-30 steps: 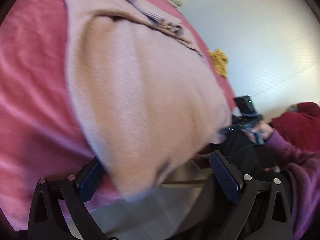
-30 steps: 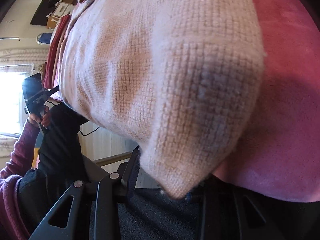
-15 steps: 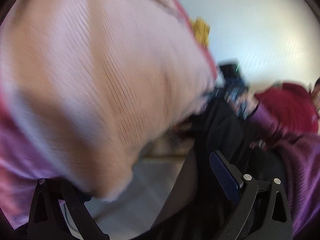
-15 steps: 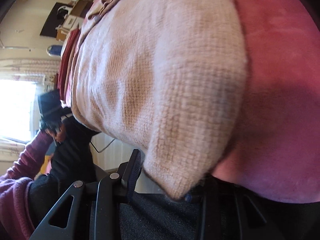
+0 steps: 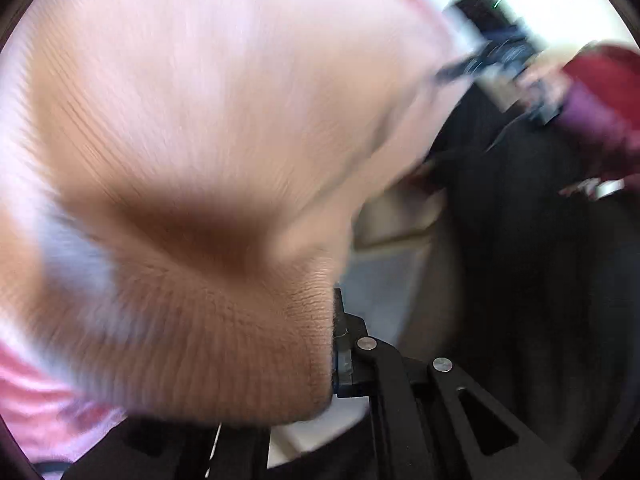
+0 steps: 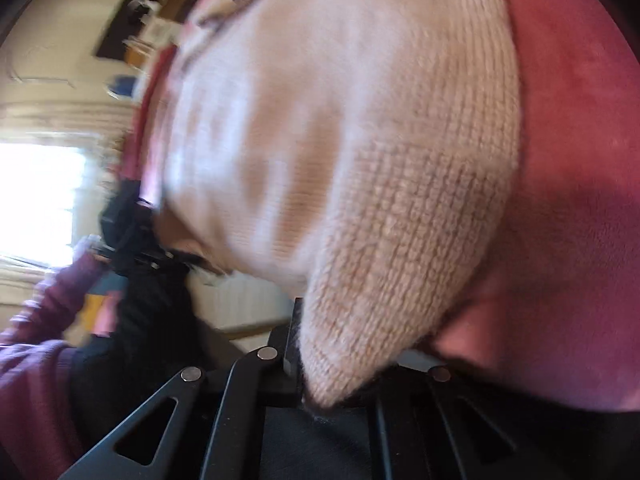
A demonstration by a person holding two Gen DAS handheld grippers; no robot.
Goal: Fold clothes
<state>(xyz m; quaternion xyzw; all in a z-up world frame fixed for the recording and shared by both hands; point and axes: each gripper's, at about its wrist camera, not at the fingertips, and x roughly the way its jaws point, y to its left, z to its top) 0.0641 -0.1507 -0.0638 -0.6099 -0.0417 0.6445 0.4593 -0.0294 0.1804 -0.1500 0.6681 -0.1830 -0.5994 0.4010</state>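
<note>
A pale pink knitted sweater [image 5: 208, 152] fills most of the left wrist view, its near corner bunched between the fingers of the left hand-held gripper [image 5: 256, 360], which is clenched on the knit; only the right-side finger [image 5: 342, 352] shows, pressed against the fabric at about 5 o'clock of the frame, the other hidden beneath the cloth. The view is heavily blurred. In the right wrist view the same sweater [image 6: 360, 152] hangs from centre to 12 o'clock, and its lower corner tapers down into the right hand-held gripper [image 6: 328, 372], which grasps it at 6 o'clock, the left-side finger [image 6: 294, 336] flat against the knit. Behind the garment, from 1 to 4 o'clock, lies a deep pink bed cover [image 6: 572, 200]. At 8 o'clock a person's purple sleeve [image 6: 36, 360] reaches toward the other gripper, seen dark and blurred at the sweater's far edge. A bright window [image 6: 36, 196] glares at 9 o'clock; shelves on the far wall are too blurred to read
</note>
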